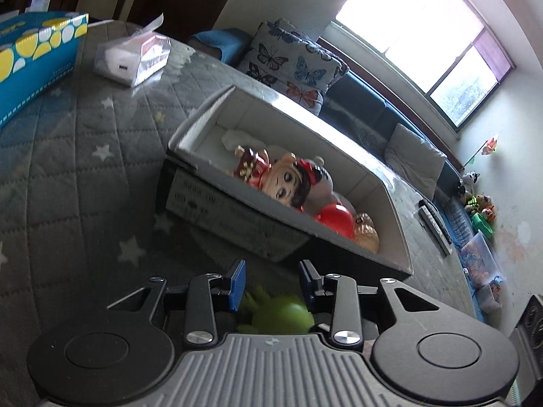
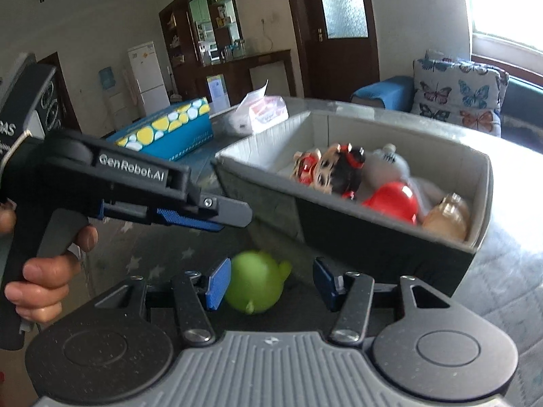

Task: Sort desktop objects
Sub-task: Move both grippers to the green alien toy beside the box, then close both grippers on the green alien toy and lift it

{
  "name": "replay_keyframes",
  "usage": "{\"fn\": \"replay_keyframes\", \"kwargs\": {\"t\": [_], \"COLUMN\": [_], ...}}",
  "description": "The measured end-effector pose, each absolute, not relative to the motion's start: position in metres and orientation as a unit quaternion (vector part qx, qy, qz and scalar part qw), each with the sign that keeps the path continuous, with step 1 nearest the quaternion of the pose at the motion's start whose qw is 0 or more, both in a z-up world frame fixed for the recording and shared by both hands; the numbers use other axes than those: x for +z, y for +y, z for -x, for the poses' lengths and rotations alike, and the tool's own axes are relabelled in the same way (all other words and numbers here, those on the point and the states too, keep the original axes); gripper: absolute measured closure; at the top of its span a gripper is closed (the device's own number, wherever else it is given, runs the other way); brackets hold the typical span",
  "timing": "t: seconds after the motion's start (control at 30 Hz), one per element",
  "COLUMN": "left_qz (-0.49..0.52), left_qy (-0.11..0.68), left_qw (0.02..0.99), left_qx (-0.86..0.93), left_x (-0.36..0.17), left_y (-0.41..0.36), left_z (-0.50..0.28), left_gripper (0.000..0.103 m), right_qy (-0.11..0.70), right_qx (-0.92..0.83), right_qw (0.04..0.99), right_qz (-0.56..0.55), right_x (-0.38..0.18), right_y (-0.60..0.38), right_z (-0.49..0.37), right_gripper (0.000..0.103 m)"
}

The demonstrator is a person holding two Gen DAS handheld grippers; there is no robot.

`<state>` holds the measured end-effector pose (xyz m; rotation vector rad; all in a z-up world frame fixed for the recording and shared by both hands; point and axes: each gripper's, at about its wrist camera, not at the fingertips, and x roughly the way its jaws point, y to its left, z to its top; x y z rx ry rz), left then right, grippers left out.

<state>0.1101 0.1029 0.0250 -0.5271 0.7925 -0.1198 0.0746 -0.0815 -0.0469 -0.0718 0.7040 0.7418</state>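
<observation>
Pads of the right gripper (image 2: 270, 266) stand apart around a small round green plastic toy (image 2: 254, 281) that lies on the grey quilted star-print cloth (image 1: 85, 169). One blue pad is just beside the toy and the other is clear of it, so nothing is gripped yet. The left gripper (image 1: 273, 271), carried by a bare hand (image 2: 47, 278), hovers just above that same toy, jaws part open and empty.

Just beyond stands the open grey cardboard box (image 2: 373, 237). It already holds a dark-haired doll in red (image 2: 336, 169), a glossy red ball (image 2: 390, 200) and an amber rounded object (image 2: 448, 217). Farther back sit a blue carton with yellow and white spots (image 2: 169, 129) and a white packet in clear wrap (image 2: 261, 112).

My guess at the risks: the toy sits off-centre, so a squeeze could roll the smooth ball away. The 2 grippers crowd 1 spot and could knock together. A low lift could clip the box's near wall.

Only the right wrist view shows the toy whole and the left gripper from the side. The left wrist view catches just a green sliver under its own fingers, but shows the box's far end wall better.
</observation>
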Motion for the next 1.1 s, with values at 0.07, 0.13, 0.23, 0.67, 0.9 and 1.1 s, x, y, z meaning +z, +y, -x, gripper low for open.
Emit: {"fn": "replay_keyframes", "kwargs": {"t": [0.07,0.13,0.23,0.67,0.9,1.1], "left_qz": [0.252,0.25,0.248,0.273,0.272,0.278], "left_qy": [0.388,0.394,0.4,0.412,0.409,0.404], "left_qw": [0.885,0.882,0.879,0.865,0.867,0.866], "left_qx": [-0.063,-0.068,-0.071,-0.086,-0.09,-0.1], "left_x": [0.022,0.019,0.015,0.007,0.008,0.018], "left_y": [0.1,0.098,0.095,0.096,0.094,0.094], "left_z": [-0.108,-0.107,-0.107,-0.106,-0.103,-0.098], "left_gripper": [0.066,0.066,0.067,0.064,0.066,0.067], "right_qy": [0.343,0.349,0.355,0.365,0.362,0.349], "right_qx": [0.356,0.357,0.359,0.362,0.359,0.361], "right_qw": [0.869,0.866,0.863,0.858,0.86,0.864], "right_qz": [0.032,0.033,0.034,0.025,0.024,0.023], "right_x": [-0.052,-0.057,-0.061,-0.074,-0.073,-0.064], "right_y": [-0.08,-0.078,-0.075,-0.066,-0.067,-0.073], "right_z": [-0.073,-0.071,-0.071,-0.071,-0.068,-0.059], "right_gripper": [0.048,0.048,0.048,0.051,0.054,0.055]}}
